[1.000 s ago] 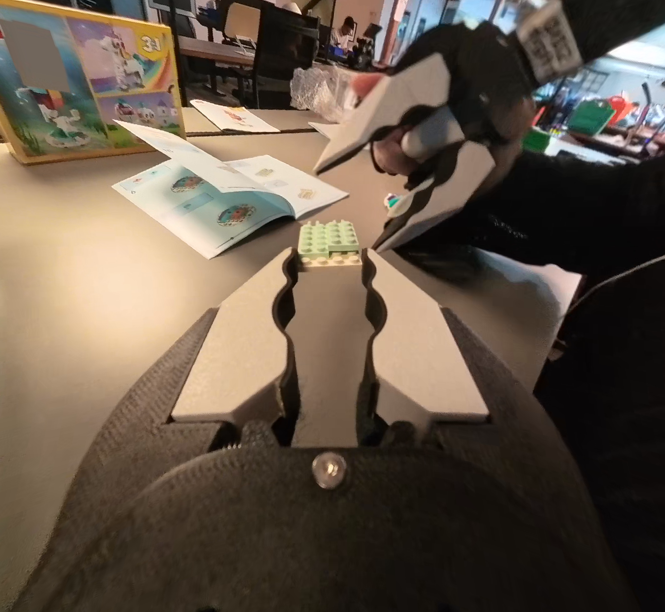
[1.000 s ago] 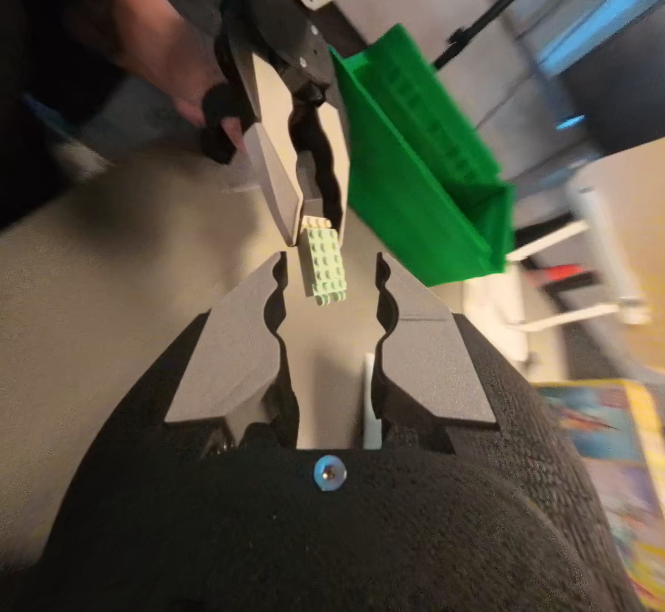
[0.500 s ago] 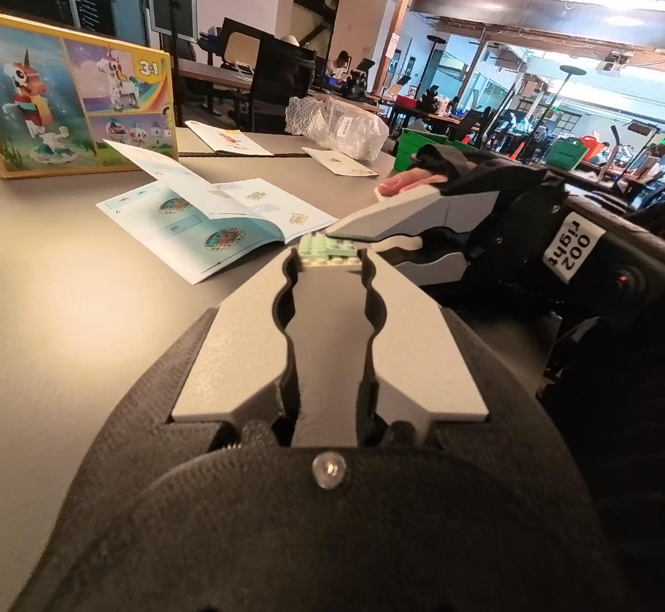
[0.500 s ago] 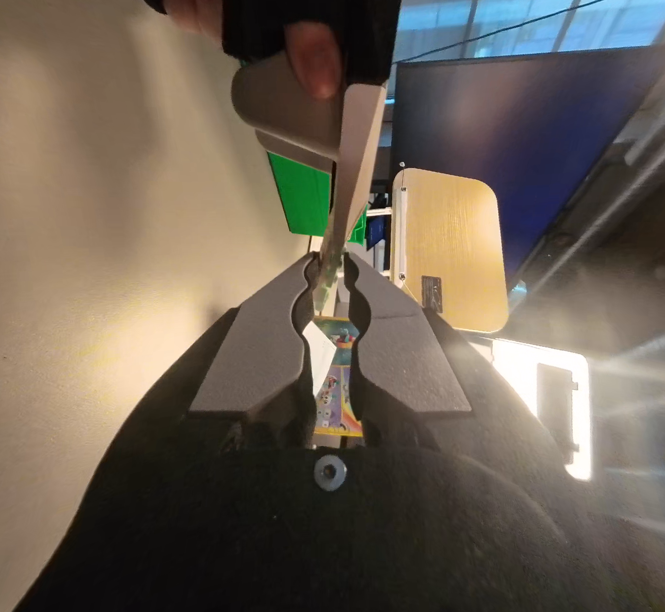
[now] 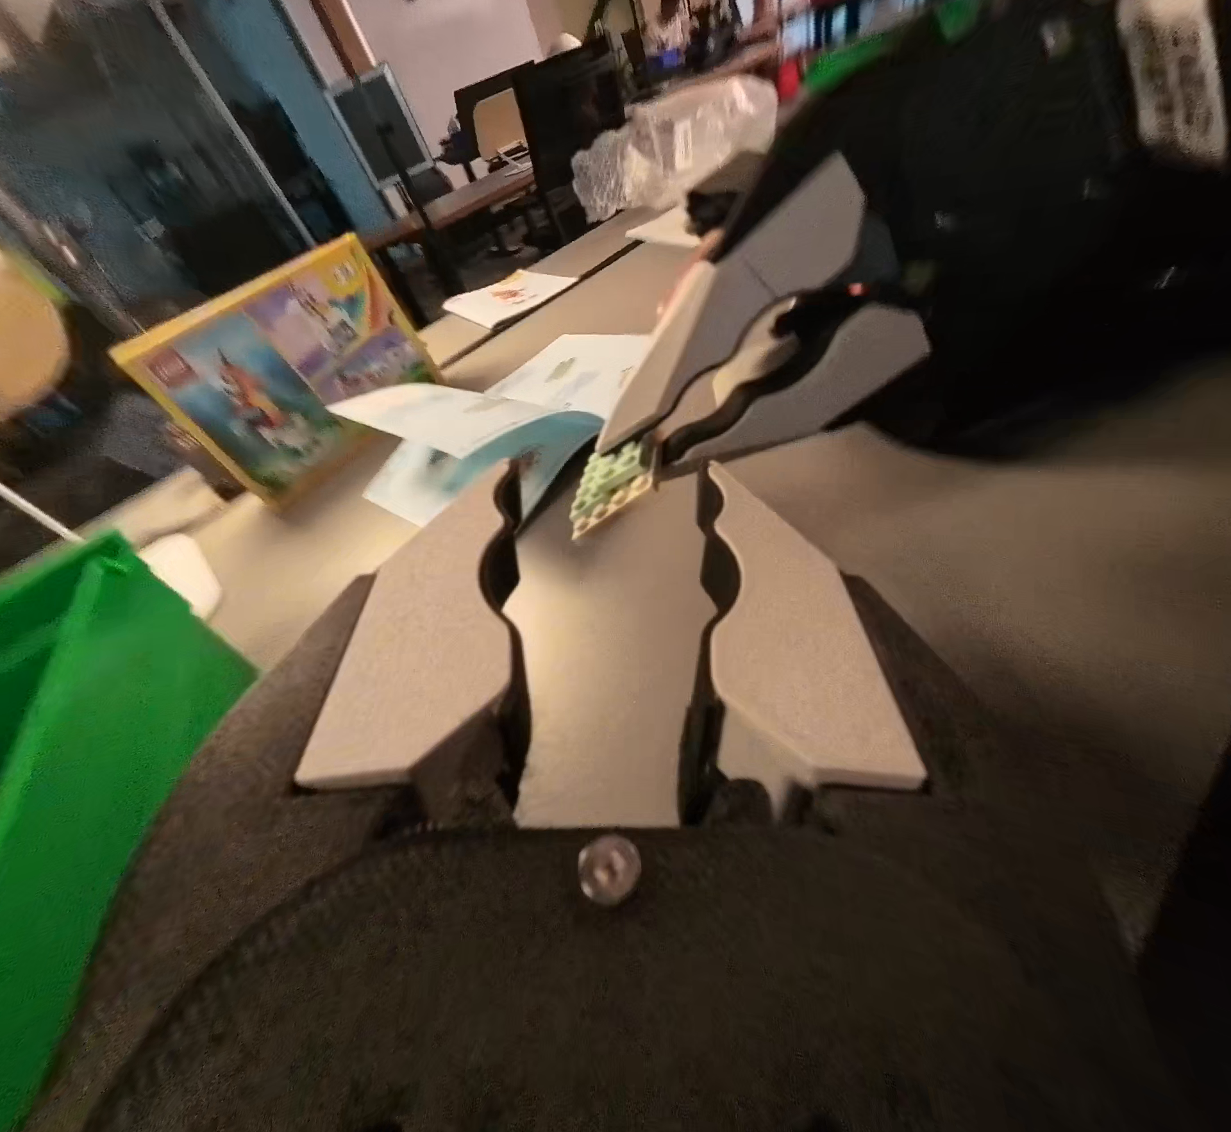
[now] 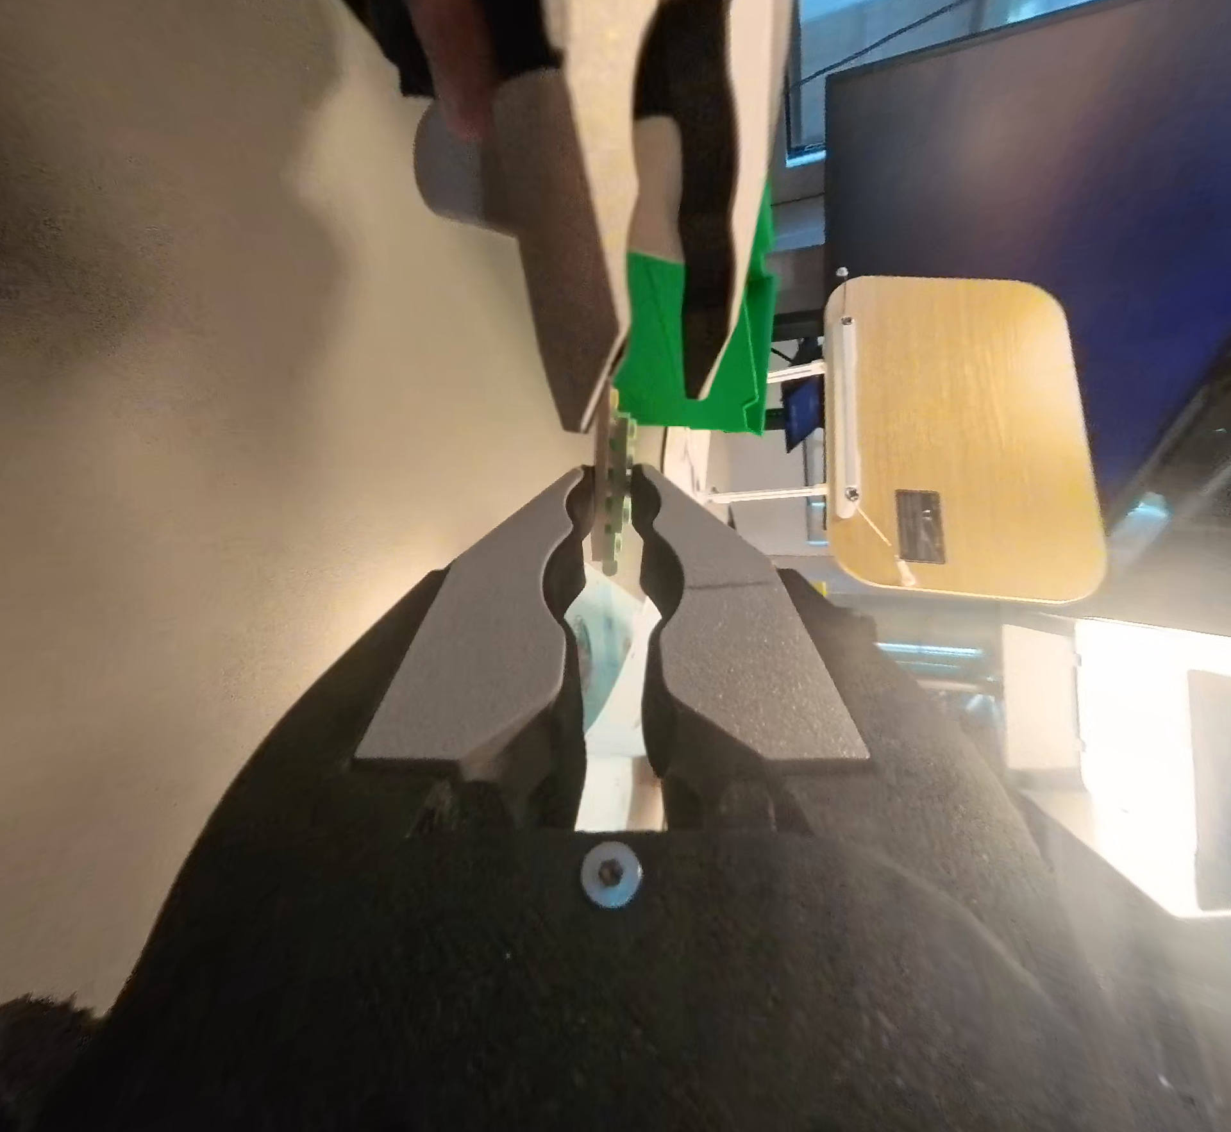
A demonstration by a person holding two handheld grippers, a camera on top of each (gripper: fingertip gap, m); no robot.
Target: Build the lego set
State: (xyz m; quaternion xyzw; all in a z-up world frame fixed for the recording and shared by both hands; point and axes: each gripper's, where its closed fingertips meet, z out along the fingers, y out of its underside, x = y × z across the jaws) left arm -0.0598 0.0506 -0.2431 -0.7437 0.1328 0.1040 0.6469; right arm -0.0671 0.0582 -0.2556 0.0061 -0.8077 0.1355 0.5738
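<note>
Fingers of the right gripper (image 6: 611, 491) are clenching on the small pale-green studded lego plate assembly with a tan underlayer (image 6: 614, 487), seen edge-on at frame centre, probably to free it for the next brick. In the left wrist view the left gripper (image 5: 607, 487) is sitting released at lower centre, its jaws spread wide with nothing between them, the plate just ahead and lifted off the grey counter (image 5: 932, 567). Motion blur is smearing the colourful cardboard lego box (image 5: 266, 367) and open instruction booklet (image 5: 479, 427); the plate's far end is hiding between the jaws.
</note>
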